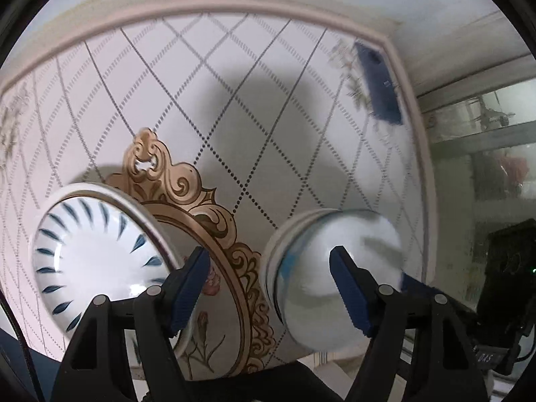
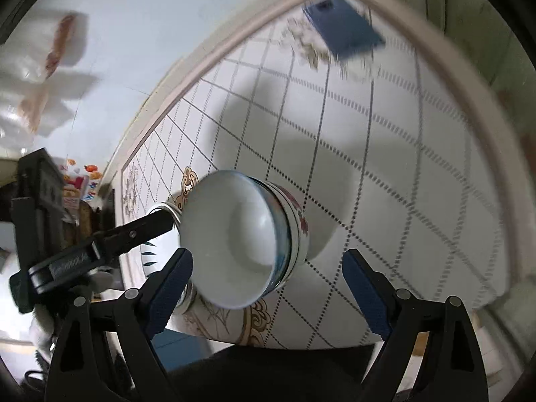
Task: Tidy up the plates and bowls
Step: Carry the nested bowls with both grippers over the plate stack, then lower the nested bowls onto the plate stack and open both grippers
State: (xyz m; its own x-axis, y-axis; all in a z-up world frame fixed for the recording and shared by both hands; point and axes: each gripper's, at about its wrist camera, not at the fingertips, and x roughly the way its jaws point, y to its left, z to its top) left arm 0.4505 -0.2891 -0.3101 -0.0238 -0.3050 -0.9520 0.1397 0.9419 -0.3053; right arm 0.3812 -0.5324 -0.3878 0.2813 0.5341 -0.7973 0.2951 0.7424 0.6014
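Both grippers are spread apart, holding nothing: left gripper [image 1: 268,288] sits between the blue-patterned plate [image 1: 100,251] and the stacked bowls [image 2: 241,241], while right gripper [image 2: 268,288] straddles the stack, probably lining up a grab.

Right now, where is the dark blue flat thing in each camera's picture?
Left wrist view: the dark blue flat thing lies upper right, near the table's far corner.
Right wrist view: it lies at the top, right of centre, by the same corner.
Shared landmark: the table's pale raised rim, bending just beside it.
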